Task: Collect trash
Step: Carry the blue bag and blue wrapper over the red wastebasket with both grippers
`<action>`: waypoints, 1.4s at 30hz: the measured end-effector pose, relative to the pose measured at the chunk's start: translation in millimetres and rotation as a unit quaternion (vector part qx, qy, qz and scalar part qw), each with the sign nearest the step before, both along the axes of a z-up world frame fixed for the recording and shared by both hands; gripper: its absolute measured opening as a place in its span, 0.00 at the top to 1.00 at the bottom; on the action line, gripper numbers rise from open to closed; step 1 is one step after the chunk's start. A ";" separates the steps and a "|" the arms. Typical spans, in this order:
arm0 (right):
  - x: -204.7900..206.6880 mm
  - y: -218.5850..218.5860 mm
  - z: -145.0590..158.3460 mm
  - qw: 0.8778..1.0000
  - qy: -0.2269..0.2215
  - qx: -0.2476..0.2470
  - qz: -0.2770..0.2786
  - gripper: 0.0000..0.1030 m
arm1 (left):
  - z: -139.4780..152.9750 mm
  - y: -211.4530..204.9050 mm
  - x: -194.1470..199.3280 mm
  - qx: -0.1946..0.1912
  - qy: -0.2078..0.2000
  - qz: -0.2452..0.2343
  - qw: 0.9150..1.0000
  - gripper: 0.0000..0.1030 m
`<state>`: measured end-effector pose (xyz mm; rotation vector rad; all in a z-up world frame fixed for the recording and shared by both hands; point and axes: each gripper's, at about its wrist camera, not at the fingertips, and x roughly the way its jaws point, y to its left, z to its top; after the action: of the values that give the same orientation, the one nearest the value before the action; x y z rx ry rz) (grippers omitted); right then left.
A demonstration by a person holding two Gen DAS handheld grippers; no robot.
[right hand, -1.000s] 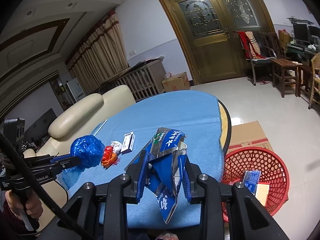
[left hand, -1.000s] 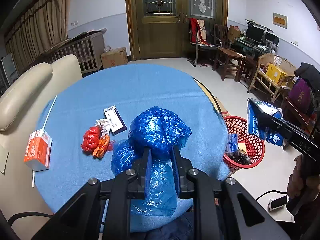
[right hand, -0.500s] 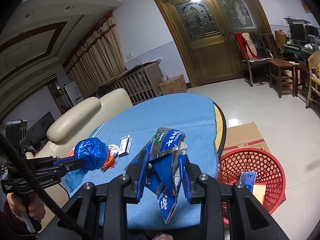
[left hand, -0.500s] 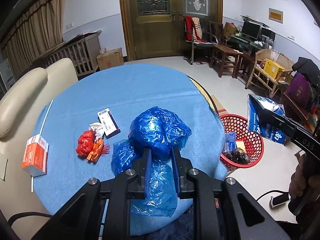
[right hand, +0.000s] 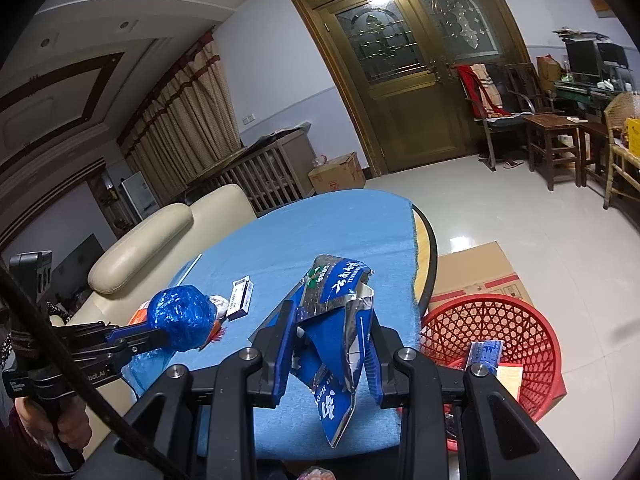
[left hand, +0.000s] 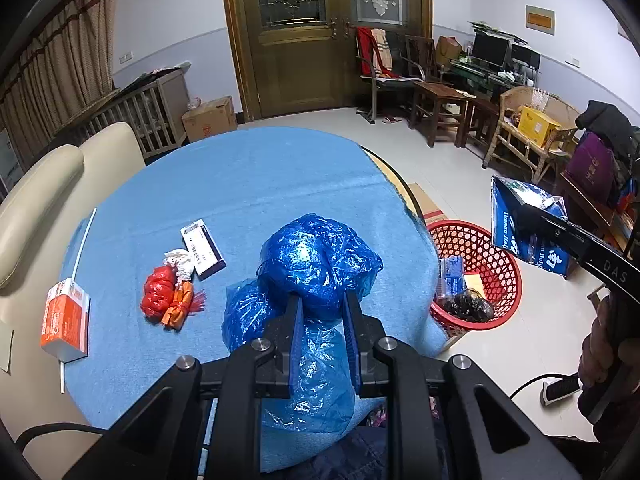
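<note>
The crumpled blue plastic bag is pinched between the jaws of the left gripper and hangs above the near edge of the table, its loose tail drooping below the fingers. To the right, the right gripper clamps a torn blue snack packet, held up in the air beside the table's right rim. Below and right of that rim stands a red basket on the floor, already holding a small blue box, a card and a dark lump. On the blue cloth to the left of the bag lie a red and orange wrapper bundle, a crumpled white tissue touching it, and a small white and dark box just beyond. Farther left, at the table's edge, rests an orange carton.
</note>
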<state>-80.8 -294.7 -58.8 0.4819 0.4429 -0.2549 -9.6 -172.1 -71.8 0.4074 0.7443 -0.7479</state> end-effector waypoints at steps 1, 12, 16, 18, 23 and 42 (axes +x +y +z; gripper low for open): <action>-0.6 -0.8 -0.1 1.000 0.000 0.000 -0.001 0.68 | 0.1 -1.3 -0.8 0.001 -0.002 -0.002 1.000 0.80; -10.1 -9.1 -0.8 1.000 -0.004 0.010 -0.019 0.68 | -3.0 -14.7 -6.4 0.010 -0.004 -0.014 1.000 0.80; -13.3 -9.9 -2.2 1.000 -0.002 0.016 -0.027 0.68 | -5.6 -20.5 -8.3 0.016 -0.002 -0.021 1.000 0.80; -14.7 -11.7 -3.4 0.999 -0.002 0.017 -0.030 0.68 | -6.6 -23.3 -9.3 0.019 -0.003 -0.023 1.000 0.80; -20.9 -22.4 -7.4 0.999 -0.002 0.027 -0.040 0.68 | -8.0 -32.1 -10.9 0.025 -0.002 -0.031 0.999 0.80; -53.9 -79.6 -48.9 0.989 0.019 0.091 -0.115 0.68 | -28.0 -113.3 -30.0 0.046 0.019 -0.115 0.992 0.80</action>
<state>-134.7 -374.3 -107.7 0.7090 0.4503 -0.4482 -39.6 -285.3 -99.9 0.5714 0.7787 -0.9424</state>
